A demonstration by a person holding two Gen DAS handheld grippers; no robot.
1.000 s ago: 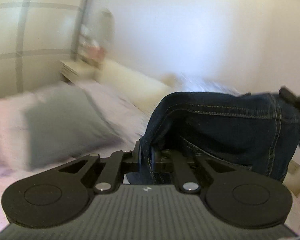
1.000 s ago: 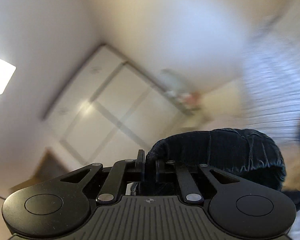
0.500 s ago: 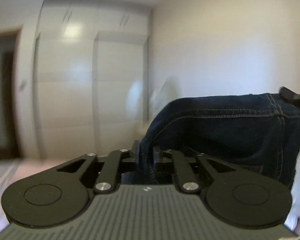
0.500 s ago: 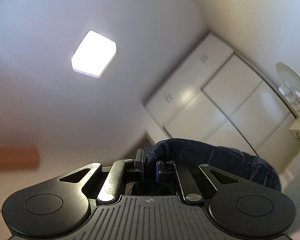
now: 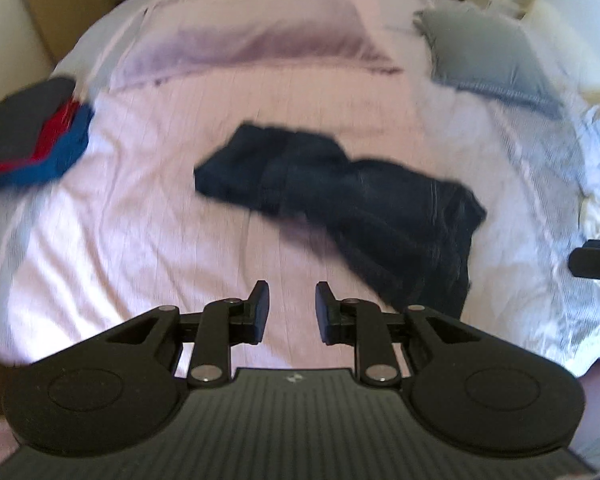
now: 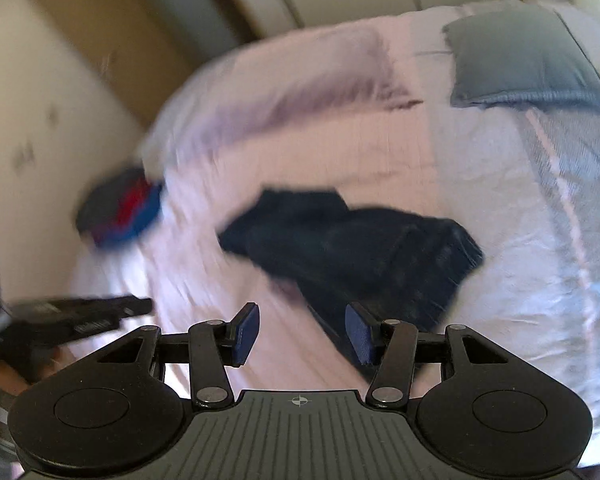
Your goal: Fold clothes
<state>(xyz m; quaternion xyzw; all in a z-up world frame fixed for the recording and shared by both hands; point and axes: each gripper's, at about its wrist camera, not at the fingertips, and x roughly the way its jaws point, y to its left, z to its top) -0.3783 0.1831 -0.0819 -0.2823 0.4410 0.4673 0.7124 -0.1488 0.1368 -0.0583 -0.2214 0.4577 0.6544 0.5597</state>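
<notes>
Jeans (image 5: pixel 340 200), dark denim, are seen lying on the bed (image 5: pixel 180 216), rumpled and bent in an uneven heap near its middle, not flat and not squared. All places below are given relative to the jeans.

Left gripper (image 5: pixel 288 308): jaws parted, nothing between them; held above the sheet, just short of the near edge of the jeans. Right gripper (image 6: pixel 300 332): blue-padded jaws spread wide, likewise empty; its right finger is seen over the near corner of the denim, though contact cannot be confirmed because of motion blur. Neither tool is holding cloth.

A stack of folded clothes (image 5: pixel 36 136) (grey, red, blue) is noted well to the left of the jeans, at the bed's edge. This is probably the place kept for finished items, apart from the working area. A grey pillow (image 5: pixel 488 56) lies beyond and to the right. A lilac pillow (image 5: pixel 252 36) lies directly beyond.

Judgement: the jeans are laid centrally so both tools can reach them. The heap is not yet a tidy fold. Flattening or regripping is judged likely to be needed.
</notes>
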